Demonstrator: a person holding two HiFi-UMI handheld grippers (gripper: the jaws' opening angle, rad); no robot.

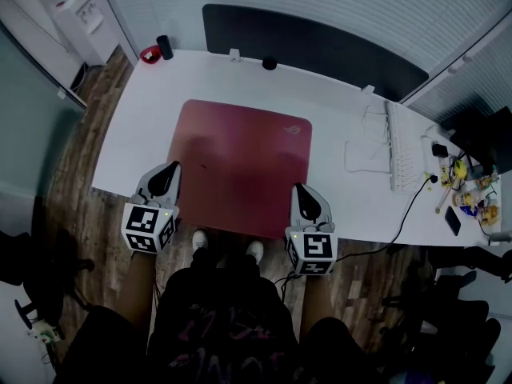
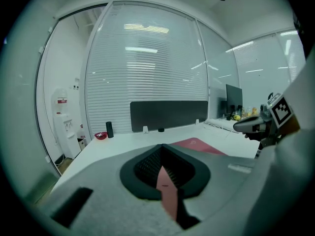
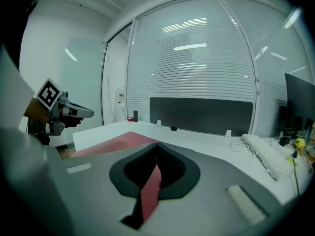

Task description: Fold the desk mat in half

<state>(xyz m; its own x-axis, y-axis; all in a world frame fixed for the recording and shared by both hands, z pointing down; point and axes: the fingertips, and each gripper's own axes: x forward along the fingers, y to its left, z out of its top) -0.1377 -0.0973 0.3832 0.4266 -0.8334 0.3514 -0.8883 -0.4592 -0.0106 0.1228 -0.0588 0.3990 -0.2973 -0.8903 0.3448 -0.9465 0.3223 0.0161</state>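
One white worktop (image 1: 344,118) spans the middle of the frame. One red desk mat (image 1: 240,158) lies flat and unfolded at its centre, its near edge toward the bottom of the frame. There are two tools: the left tool (image 1: 166,174) and the right tool (image 1: 304,194), each clenched on a near corner of the mat. The grasp looks done; the whole fold remains.

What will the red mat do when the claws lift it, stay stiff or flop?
Probably flop: the red mat looks thin, a sliver pinched in the left claw and right claw. Held at two near corners, its middle likely sags. Seems light.
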